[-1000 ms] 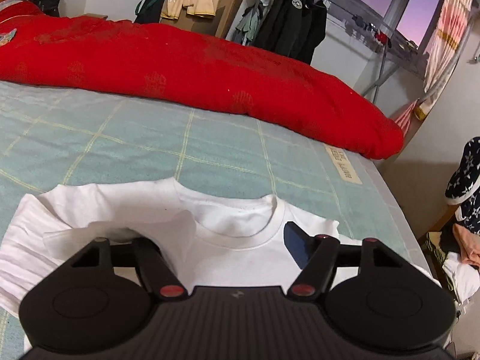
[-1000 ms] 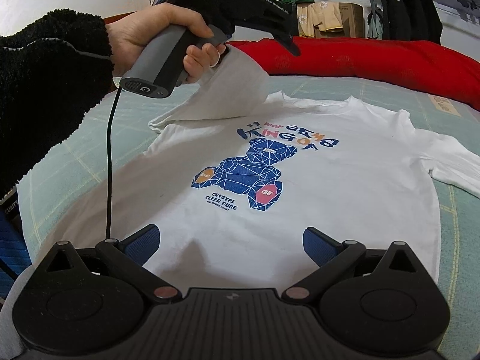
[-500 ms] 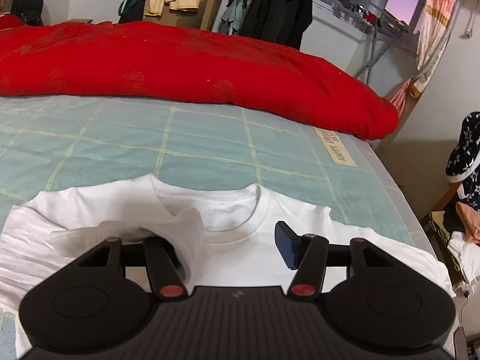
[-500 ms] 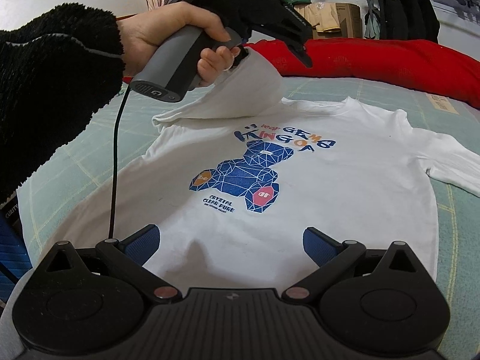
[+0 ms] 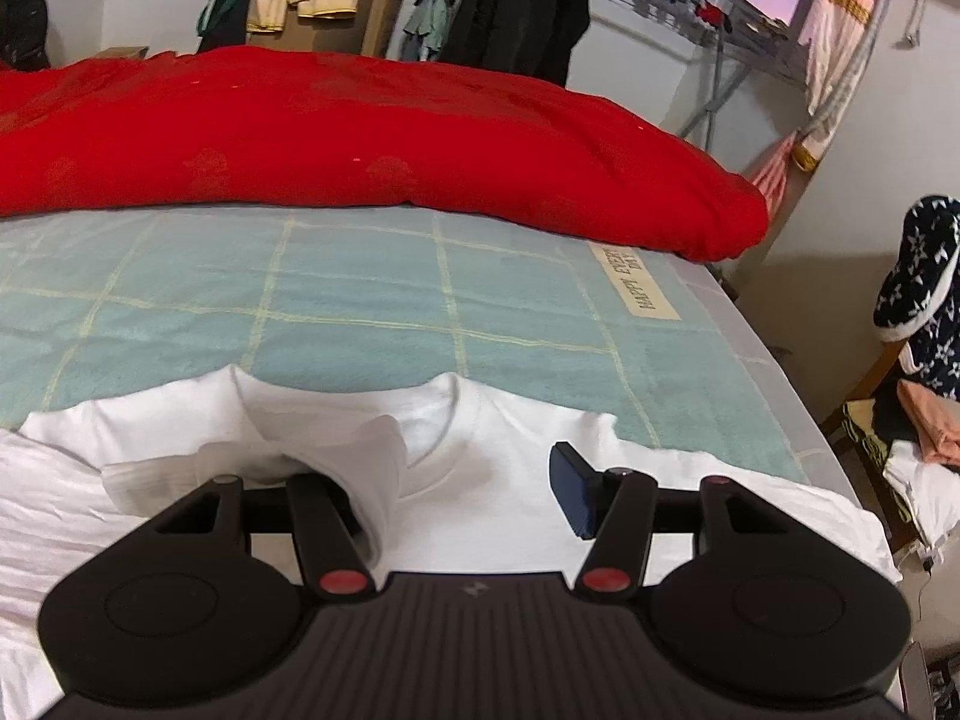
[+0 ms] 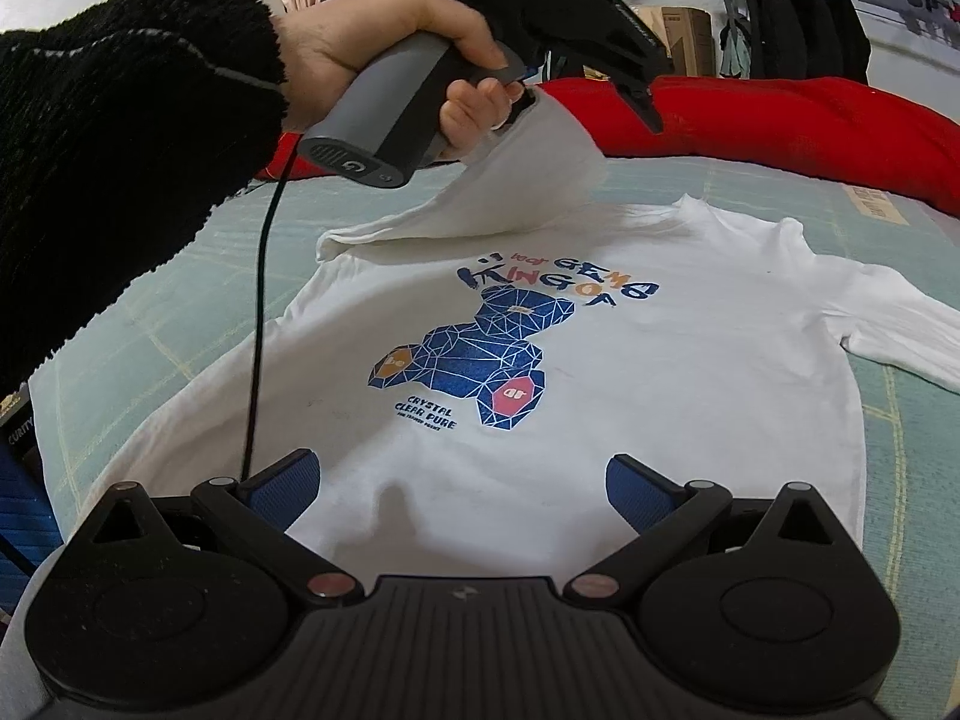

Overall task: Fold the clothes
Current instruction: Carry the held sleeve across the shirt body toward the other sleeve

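Our left tongs (image 5: 465,480) have just been closing, with the sleeve (image 6: 528,180) between the jaws; whether the pads clench it we cannot tell. It drapes over one finger and is lifted at upper centre of the right view. Our right tongs (image 6: 462,486) stand released over the hem. The shirt (image 6: 600,360) lies flat on the bed (image 5: 360,300), mid-frame, collar toward the red quilt (image 5: 360,132), long axis bottom to top.

Home bedroom (bed (image 5: 360,312), hung coats (image 5: 516,6))
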The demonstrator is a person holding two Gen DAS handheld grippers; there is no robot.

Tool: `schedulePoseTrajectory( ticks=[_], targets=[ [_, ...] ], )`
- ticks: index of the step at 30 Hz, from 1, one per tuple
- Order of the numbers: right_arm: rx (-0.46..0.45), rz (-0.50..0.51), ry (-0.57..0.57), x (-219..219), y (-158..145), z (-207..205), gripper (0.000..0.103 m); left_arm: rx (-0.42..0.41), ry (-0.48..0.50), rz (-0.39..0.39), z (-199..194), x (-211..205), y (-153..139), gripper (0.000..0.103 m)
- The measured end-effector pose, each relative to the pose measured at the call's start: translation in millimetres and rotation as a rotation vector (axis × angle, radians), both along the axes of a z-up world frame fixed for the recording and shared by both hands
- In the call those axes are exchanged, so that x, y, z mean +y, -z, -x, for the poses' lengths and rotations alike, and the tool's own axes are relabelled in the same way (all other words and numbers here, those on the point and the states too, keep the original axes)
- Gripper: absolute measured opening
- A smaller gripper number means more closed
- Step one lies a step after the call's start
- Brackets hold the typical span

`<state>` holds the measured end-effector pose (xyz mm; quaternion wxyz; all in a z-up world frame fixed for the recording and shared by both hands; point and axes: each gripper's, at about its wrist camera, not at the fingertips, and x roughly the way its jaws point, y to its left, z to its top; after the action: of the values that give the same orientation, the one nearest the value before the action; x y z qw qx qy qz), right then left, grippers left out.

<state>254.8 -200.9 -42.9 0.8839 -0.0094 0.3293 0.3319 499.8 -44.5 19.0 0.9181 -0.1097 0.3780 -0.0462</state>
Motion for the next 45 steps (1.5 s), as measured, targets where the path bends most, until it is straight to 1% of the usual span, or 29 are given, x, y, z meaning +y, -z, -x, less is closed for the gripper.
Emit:
schedulePoseTrajectory(
  ticks=[2,8,11,12,16,17,19,21,22,23,25,27,31,36,38,40,42,43,45],
  targets=[
    [0.001,0.0,0.003,0,0,0,0.103,-0.001,0.016,-0.016,-2,-9,0,0.056],
    [0.005,-0.001,0.005,-1,1,-1,0.103,0.008,0.088,-0.162,-8,-43,15,0.056],
    [0.009,-0.001,0.01,-2,1,-2,0.103,0.038,0.128,-0.208,-6,-55,27,0.056],
    [0.011,0.0,0.012,-2,1,-3,0.103,0.041,0.147,-0.243,-5,-59,32,0.058],
    [0.02,0.0,0.018,-2,1,-4,0.103,0.058,0.253,-0.404,5,-80,48,0.059],
    [0.021,0.001,0.018,-2,1,-5,0.103,0.048,0.282,-0.461,9,-87,52,0.06],
    [0.023,0.005,0.02,-2,2,-5,0.103,0.009,0.356,-0.61,19,-104,59,0.06],
    [0.022,0.008,0.022,-1,2,-5,0.103,0.002,0.405,-0.661,25,-115,64,0.061],
    [0.022,0.009,0.022,0,2,-4,0.103,0.01,0.427,-0.654,26,-120,66,0.063],
    [0.022,0.011,0.022,0,3,-4,0.103,0.015,0.433,-0.645,26,-123,67,0.065],
    [0.022,0.016,0.021,1,4,-3,0.103,-0.002,0.438,-0.694,26,-133,70,0.066],
    [0.024,0.017,0.022,1,5,-3,0.103,-0.034,0.481,-0.798,32,-145,77,0.067],
    [0.027,0.016,0.026,1,5,-4,0.103,-0.087,0.539,-0.913,42,-162,81,0.067],
    [0.024,0.016,0.027,0,9,-5,0.103,-0.115,0.611,-0.914,49,-171,67,0.069],
    [0.024,0.017,0.028,-1,10,-5,0.103,-0.091,0.615,-0.87,46,-170,61,0.07],
    [0.021,0.02,0.03,-1,11,-6,0.103,-0.056,0.597,-0.759,40,-161,50,0.071],
    [0.021,0.018,0.03,-1,11,-6,0.103,0.011,0.587,-0.665,32,-152,42,0.074],
    [0.021,0.017,0.029,-1,11,-6,0.103,0.044,0.582,-0.618,28,-147,38,0.074],
    [0.019,0.011,0.027,-1,10,-5,0.103,0.095,0.566,-0.607,22,-145,33,0.074]
  ],
)
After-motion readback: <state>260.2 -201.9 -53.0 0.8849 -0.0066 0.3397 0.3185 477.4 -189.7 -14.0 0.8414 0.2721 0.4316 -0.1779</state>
